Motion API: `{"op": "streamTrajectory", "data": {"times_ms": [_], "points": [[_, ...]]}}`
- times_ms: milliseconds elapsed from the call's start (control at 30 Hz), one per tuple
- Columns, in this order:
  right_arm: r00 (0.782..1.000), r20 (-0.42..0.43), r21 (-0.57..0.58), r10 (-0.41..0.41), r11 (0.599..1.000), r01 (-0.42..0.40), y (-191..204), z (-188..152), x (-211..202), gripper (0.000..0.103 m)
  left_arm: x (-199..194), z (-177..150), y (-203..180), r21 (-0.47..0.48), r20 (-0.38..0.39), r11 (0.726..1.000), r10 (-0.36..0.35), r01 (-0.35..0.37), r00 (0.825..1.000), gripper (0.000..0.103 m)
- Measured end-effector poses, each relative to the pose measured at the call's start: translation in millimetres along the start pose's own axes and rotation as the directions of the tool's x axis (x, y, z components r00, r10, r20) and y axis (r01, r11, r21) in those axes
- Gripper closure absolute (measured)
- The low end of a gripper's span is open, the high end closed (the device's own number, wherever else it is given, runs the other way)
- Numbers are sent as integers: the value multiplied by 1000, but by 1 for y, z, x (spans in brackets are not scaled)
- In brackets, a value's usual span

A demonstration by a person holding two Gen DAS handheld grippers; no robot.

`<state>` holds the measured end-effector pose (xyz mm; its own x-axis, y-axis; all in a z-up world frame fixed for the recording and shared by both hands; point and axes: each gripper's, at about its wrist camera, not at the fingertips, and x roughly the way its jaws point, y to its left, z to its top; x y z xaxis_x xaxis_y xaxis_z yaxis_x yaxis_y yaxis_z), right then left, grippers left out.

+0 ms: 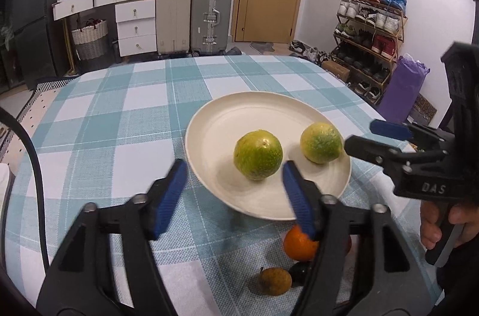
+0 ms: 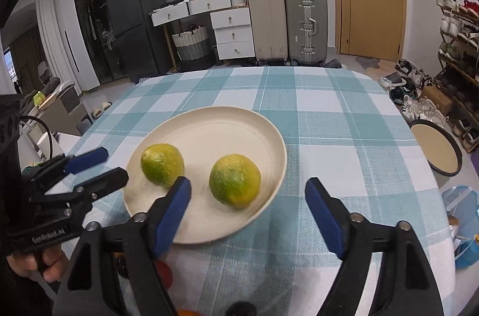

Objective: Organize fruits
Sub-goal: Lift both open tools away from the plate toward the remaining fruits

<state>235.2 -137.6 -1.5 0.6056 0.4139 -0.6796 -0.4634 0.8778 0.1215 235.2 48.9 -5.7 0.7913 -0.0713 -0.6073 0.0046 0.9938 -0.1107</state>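
A cream plate on the checked tablecloth holds two green-yellow citrus fruits, one on the left and one on the right. My left gripper is open just short of the left fruit, touching nothing. My right gripper is open too, its blue pads wide on either side of the right fruit and clear of it. An orange, a small brown fruit and a dark fruit lie on the cloth near the table's front edge, partly hidden by my left fingers.
A red object shows under the right gripper's left finger. A round dark-rimmed stool and a blue bag stand off the table's right side. Suitcases, drawers and a shoe rack line the far walls.
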Motion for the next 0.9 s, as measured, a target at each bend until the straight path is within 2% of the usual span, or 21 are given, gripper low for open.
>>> {"op": "streamTrajectory", "data": {"times_ms": [133, 233, 367, 667, 900], "points": [[1000, -8, 28, 14, 1000, -13, -3, -11, -18, 3, -27, -4, 0, 3, 44, 1000, 1, -1, 999, 19], [999, -2, 52, 35, 998, -35, -3, -20, -32, 1, -45, -11, 2, -9, 52, 1000, 10, -10, 999, 15], [997, 59, 41, 40, 998, -43, 1, -32, -55, 0, -71, -23, 0, -2, 67, 1000, 13, -13, 998, 1], [998, 58, 15, 36, 999, -37, 13, -52, -81, 0, -117, -45, -10, 13, 99, 999, 32, -33, 995, 1], [999, 32, 15, 44, 999, -44, 16, -65, -88, 0, -130, -63, -23, 43, 87, 999, 24, -28, 996, 1]]}}
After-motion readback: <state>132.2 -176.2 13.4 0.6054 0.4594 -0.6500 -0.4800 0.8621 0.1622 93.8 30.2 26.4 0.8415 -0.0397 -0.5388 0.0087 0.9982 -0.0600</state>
